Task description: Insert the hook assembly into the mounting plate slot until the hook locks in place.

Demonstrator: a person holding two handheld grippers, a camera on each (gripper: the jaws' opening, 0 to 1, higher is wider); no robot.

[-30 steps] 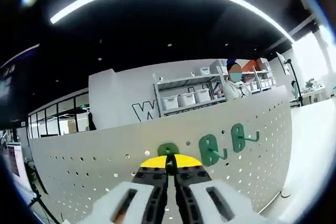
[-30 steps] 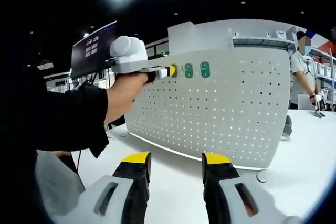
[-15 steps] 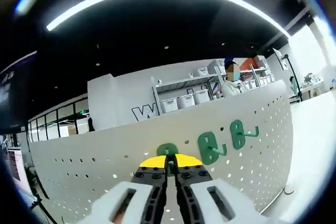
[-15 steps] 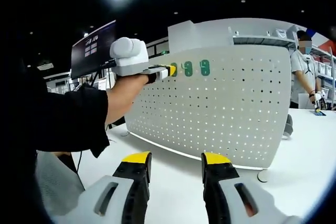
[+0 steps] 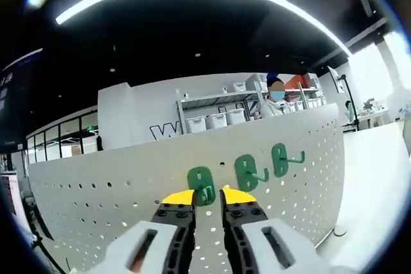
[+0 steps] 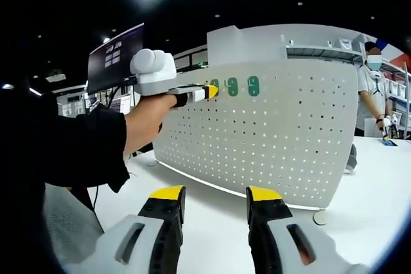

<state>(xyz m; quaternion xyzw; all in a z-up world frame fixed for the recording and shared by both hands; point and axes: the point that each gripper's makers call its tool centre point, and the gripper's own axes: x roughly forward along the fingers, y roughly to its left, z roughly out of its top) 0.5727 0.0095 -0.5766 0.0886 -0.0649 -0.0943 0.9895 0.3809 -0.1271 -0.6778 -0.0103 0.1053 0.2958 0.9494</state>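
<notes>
A white perforated mounting plate [image 5: 302,184] stands upright on the white table. Three green hook assemblies hang in a row near its top edge: the left hook [image 5: 204,186], the middle hook [image 5: 247,172] and the right hook [image 5: 280,159]. My left gripper [image 5: 207,196] is open, its yellow-tipped jaws standing either side of the left hook without pinching it. In the right gripper view the left gripper [image 6: 209,90] is held by a hand against the plate [image 6: 282,139], beside two green hooks [image 6: 232,86]. My right gripper [image 6: 215,198] hangs open over the table, holding nothing.
A person [image 5: 275,99] stands behind the plate by a shelf rack with white bins [image 5: 215,120]. A dark screen [image 6: 115,59] hangs at the left. The holder's dark sleeve [image 6: 70,149] crosses the left side. White tabletop [image 6: 212,213] lies before the plate.
My left gripper's jaws have parted and let go of the left green hook, which stays on the plate. The right gripper has not moved.
</notes>
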